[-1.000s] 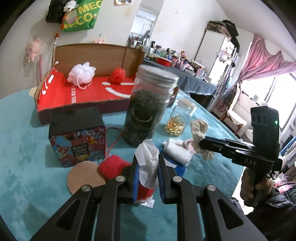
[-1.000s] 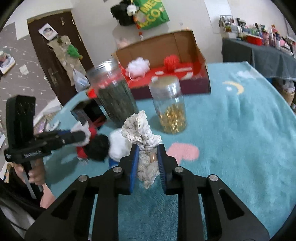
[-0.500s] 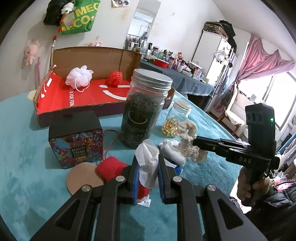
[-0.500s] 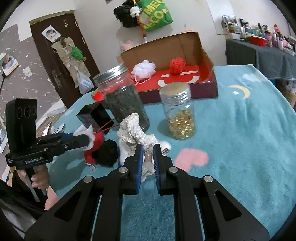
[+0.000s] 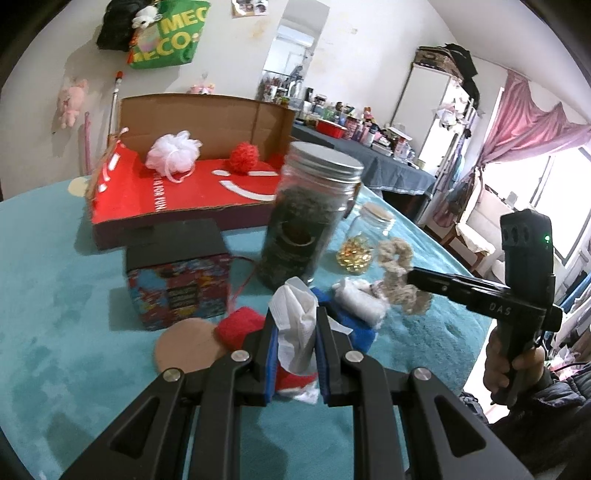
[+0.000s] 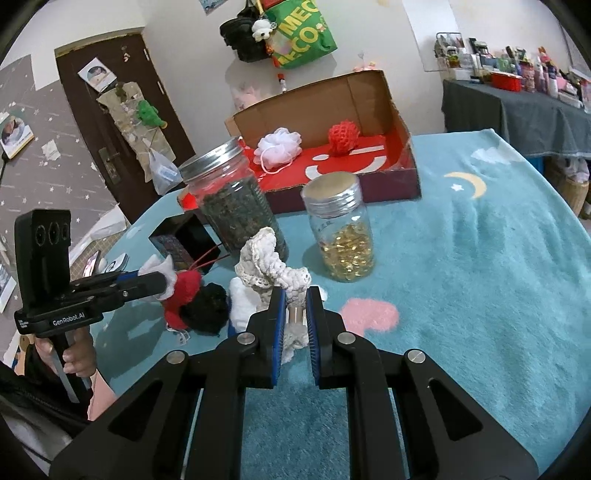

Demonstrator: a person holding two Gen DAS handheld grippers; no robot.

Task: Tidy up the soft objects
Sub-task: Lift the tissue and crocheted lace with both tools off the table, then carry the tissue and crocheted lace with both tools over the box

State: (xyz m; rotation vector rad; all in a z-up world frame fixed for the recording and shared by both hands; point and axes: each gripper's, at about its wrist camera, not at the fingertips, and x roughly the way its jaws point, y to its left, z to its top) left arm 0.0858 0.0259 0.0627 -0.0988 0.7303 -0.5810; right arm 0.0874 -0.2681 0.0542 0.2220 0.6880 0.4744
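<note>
A cluttered room, with a round table under a teal rug (image 6: 480, 258). At its far side an open cardboard box (image 5: 177, 192) already holds a white mesh puff (image 5: 173, 150) and a red yarn ball (image 5: 243, 157). More soft items appear left to sort near two jars. The left gripper (image 5: 295, 343) pinches a white tissue wad (image 5: 295, 317), raised in front. The right gripper (image 6: 293, 314) is clamped on a cream crochet piece (image 6: 269, 262), which rises above its jaws.

"MEC" and "ECO" on green bag (image 5: 168, 35), "GenRobot.AI" on left claw (image 6: 68, 315), "DAS" on right claw (image 5: 499, 308)
</note>
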